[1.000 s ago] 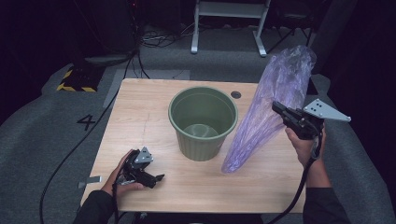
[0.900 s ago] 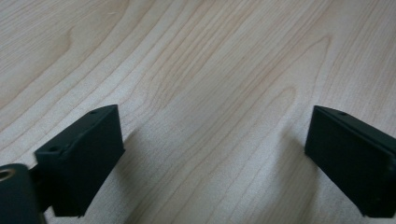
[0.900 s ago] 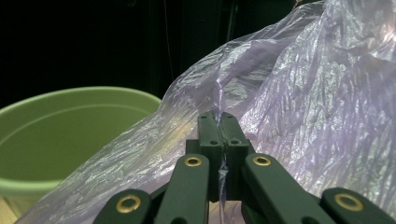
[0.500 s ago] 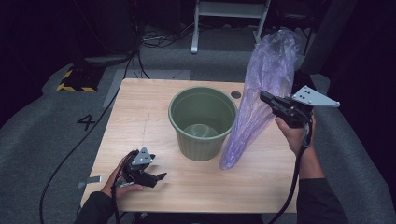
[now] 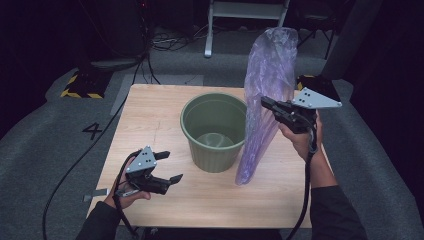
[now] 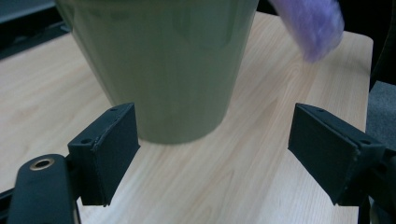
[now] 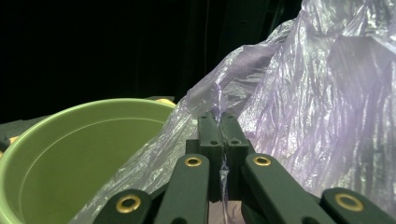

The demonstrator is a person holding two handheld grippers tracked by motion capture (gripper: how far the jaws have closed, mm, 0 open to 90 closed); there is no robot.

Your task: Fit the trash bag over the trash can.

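Note:
A green plastic bucket [image 5: 215, 130] stands upright in the middle of the wooden table [image 5: 150, 115]. My right gripper [image 5: 264, 102] is shut on a fold of a thin purple plastic bag [image 5: 267, 90], which hangs tall just right of the bucket with its lower end on the table. In the right gripper view the film [image 7: 317, 93] is pinched between the closed jaws [image 7: 219, 119], beside the bucket's rim [image 7: 70, 154]. My left gripper [image 5: 172, 166] hovers near the front left, open with nothing between its jaws, which have just been closing a little. It faces the bucket's wall [image 6: 163, 60] and the bag's end [image 6: 310, 23].
Grey floor surrounds the table, with cables, a yellow-and-black striped block [image 5: 80, 85] at the back left and a white frame [image 5: 245, 10] behind. A "4" [image 5: 93, 131] is marked on the floor at the left. Bare tabletop lies left of the bucket.
My right gripper has carried the bag left toward the bucket and stood it more upright. My left gripper has risen off the table and its jaws stand slightly narrower.

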